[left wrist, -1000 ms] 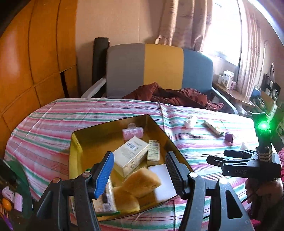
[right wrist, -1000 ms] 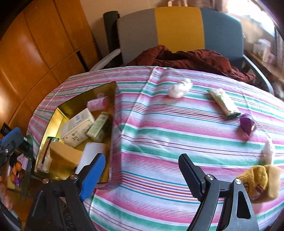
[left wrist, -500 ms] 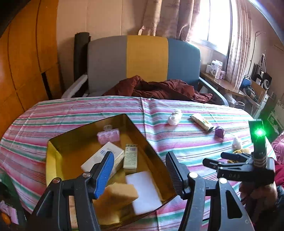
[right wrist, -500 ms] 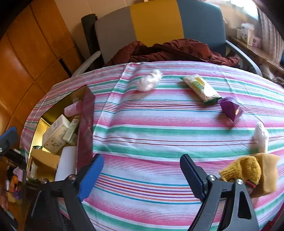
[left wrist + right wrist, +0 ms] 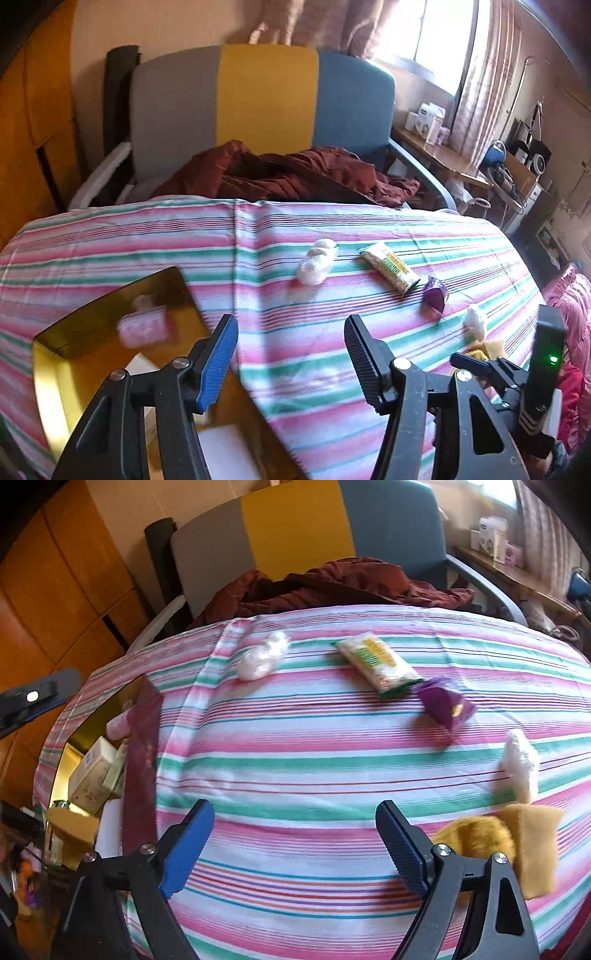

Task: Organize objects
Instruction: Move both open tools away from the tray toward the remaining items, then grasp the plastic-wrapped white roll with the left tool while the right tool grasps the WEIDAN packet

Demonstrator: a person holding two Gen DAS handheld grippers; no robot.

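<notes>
The gold box sits at the table's left edge on the striped cloth. In the right wrist view its near wall stands up dark red, and inside lie a pink item at the far end, a cream carton with a slim green carton beside it, then a white pad and a tan sponge at the near end. In the left wrist view the box fills the 8 o'clock area, the pink item blurred inside.

Loose on the cloth, a snack packet lies with its long axis running from 11 to 5 o'clock, green end nearest. A white wad lies at its 9 o'clock, well apart. A purple pouch sits just beside the packet's green end, at its 4 o'clock. A second white wad lies at the pouch's 5 o'clock, and below it a yellow sock touches a tan sponge piece.

The right gripper hangs over bare cloth, jaws wide and empty; the sock is at its 3 o'clock, just beside the right finger, the packet far off at 12 o'clock. The left gripper is parted, empty, over the cloth at the box's right edge; the packet is at its 1 o'clock, well apart.
</notes>
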